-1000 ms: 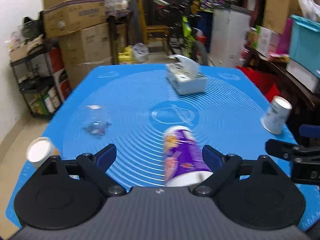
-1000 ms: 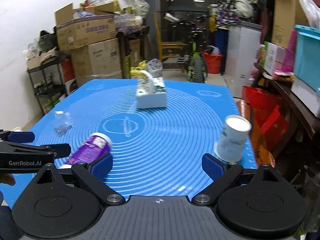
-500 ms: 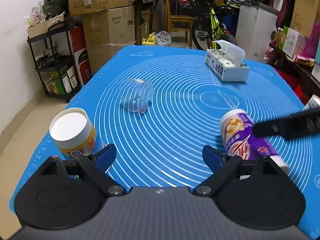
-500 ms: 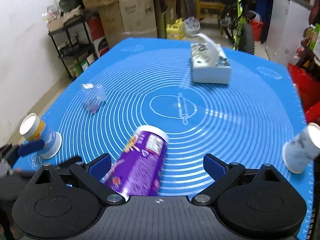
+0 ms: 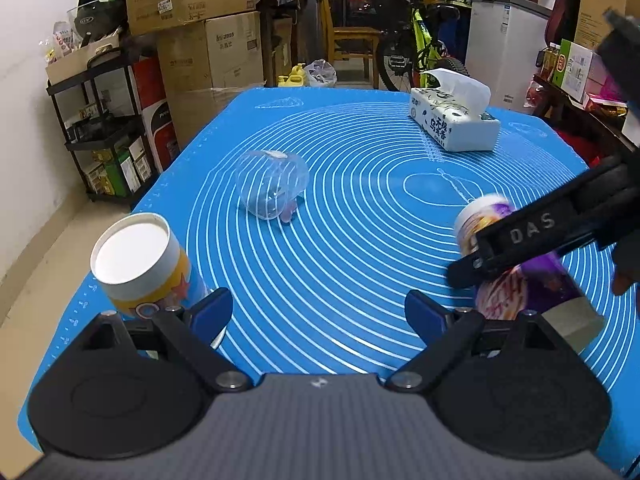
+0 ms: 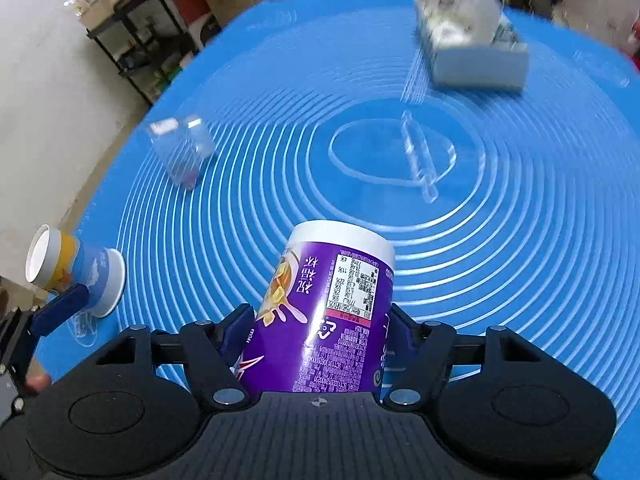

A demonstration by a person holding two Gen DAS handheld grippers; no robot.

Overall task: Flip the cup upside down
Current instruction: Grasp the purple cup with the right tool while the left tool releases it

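Purple paper cup (image 6: 320, 320) looks light, crushable; right gripper (image 6: 318, 334) pinches its mid-wall, so squeeze gently. Left gripper (image 5: 318, 312) spread, empty.

Purple cup (image 6: 320, 312) held between the right gripper (image 6: 318, 334) fingers

It is a tall paper cup with a purple printed wrap (label text and a small table on its side) and a white end pointing forward, away from the tool. It tilts slightly left, its wider end hidden behind the gripper body.
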